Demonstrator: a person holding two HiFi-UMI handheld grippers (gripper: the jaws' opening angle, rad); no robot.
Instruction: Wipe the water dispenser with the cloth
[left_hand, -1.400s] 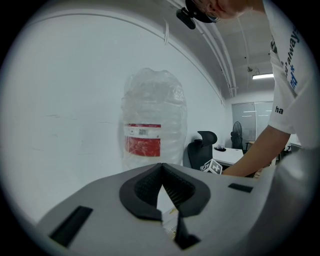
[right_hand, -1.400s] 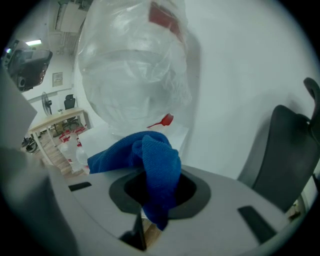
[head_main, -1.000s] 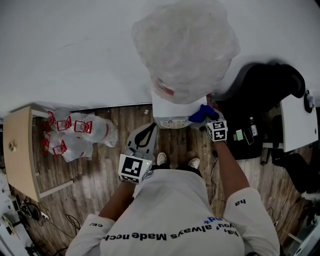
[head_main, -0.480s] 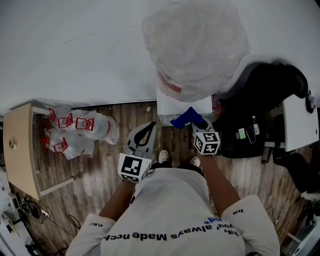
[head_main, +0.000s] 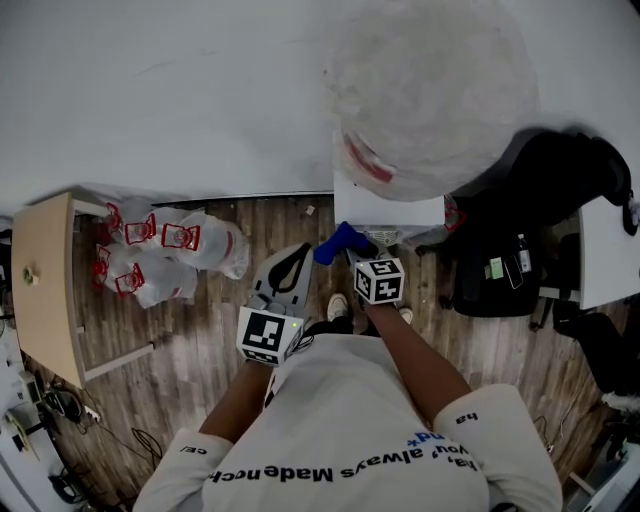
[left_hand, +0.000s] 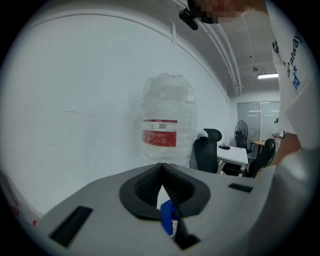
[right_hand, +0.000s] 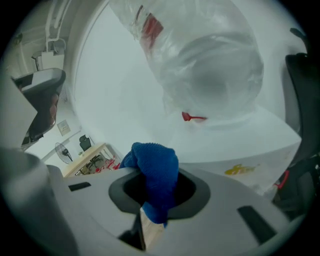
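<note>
The left gripper (head_main: 296, 262), at lower centre of the head view, had its jaws together on nothing. The right gripper (head_main: 352, 258), just right of it, was clamped on the blue cloth (head_main: 338, 243), which bunched past the jaws. The cloth sat near the water dispenser (head_main: 388, 208) at upper right, seemingly clear of it. For a sound wipe, press the bunch onto the white body below the bottle (head_main: 432, 90) and draw overlapping strokes.

White T-shirt (head_main: 350, 425) with black and blue lettering.
</note>
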